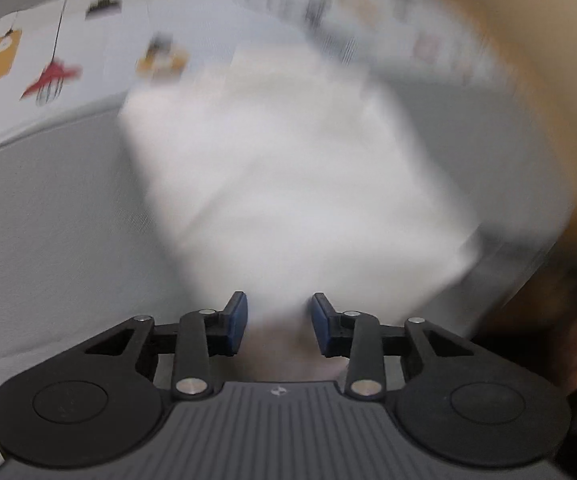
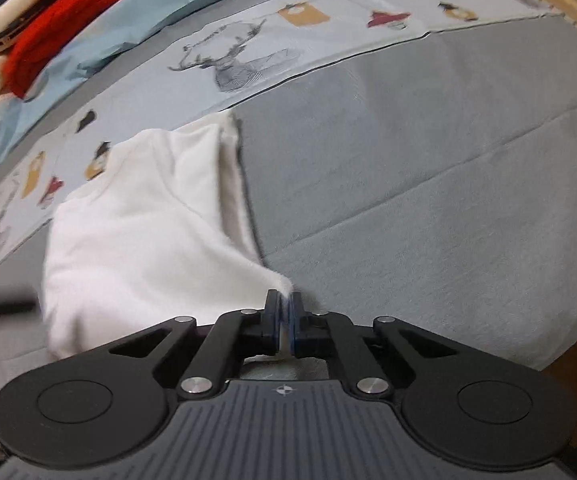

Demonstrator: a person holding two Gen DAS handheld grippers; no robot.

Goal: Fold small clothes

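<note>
A small white garment (image 2: 140,224) lies on the grey bed sheet (image 2: 428,160). My right gripper (image 2: 285,312) is shut on the garment's near right corner and holds it slightly lifted. In the left wrist view the same white garment (image 1: 288,184) is motion-blurred and fills the middle. My left gripper (image 1: 279,320) is open, its blue pads (image 1: 238,316) either side of the garment's near edge, with white cloth between them.
A patterned cloth with a deer and hanging-tag prints (image 2: 248,52) lies across the far side of the bed. A pile of red and cream clothes (image 2: 48,28) sits at the far left. A wooden bed frame (image 1: 560,80) curves along the right.
</note>
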